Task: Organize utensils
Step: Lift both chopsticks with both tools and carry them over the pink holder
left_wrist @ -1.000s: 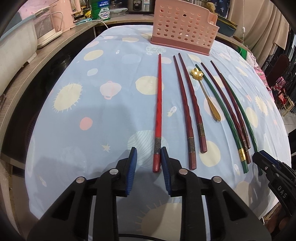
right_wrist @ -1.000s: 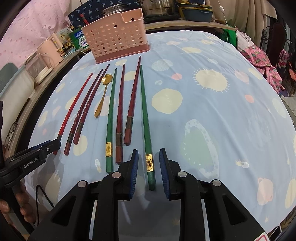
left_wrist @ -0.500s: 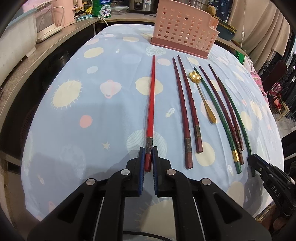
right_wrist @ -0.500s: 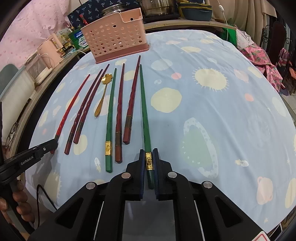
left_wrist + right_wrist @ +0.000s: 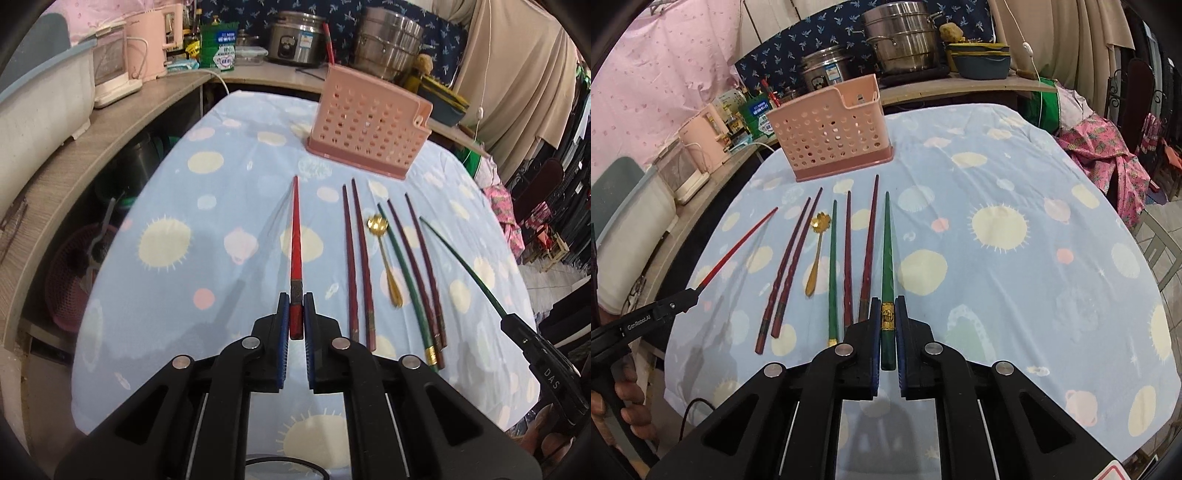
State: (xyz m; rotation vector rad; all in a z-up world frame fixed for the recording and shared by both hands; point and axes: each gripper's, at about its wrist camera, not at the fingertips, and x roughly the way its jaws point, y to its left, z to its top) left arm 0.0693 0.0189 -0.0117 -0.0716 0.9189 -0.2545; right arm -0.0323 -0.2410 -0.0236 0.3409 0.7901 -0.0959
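My left gripper (image 5: 294,314) has its jaws clenched on the butt end of the bright red chopstick (image 5: 295,236), which stands off the surface, its thin shadow on the cloth to its left. My right gripper (image 5: 887,321) is clenched the same way on a green chopstick (image 5: 887,258) at its gold band, tip pointing toward the pink basket (image 5: 829,129).

The left wrist view shows what is beyond the surface's left edge: a curved wooden counter (image 5: 66,177) with pale appliances on top and a red basket and dark pots in the gap beneath it. It also catches my right gripper at the lower right, with the green chopstick raised clear of the row. The right wrist view shows the other side instead: a broad bare stretch of blue patterned cloth (image 5: 1034,277) reaching to the right edge, pink fabric (image 5: 1108,147) heaped past it, and my left hand (image 5: 624,398) on its handle at the lower left.

Still lying on the cloth between the two lifted sticks are a pair of dark red chopsticks (image 5: 790,269), a gold spoon (image 5: 815,258), a second green chopstick (image 5: 833,273) and two more dark red chopsticks (image 5: 858,254), side by side. The basket stands upright near the far edge, just beyond their tips.
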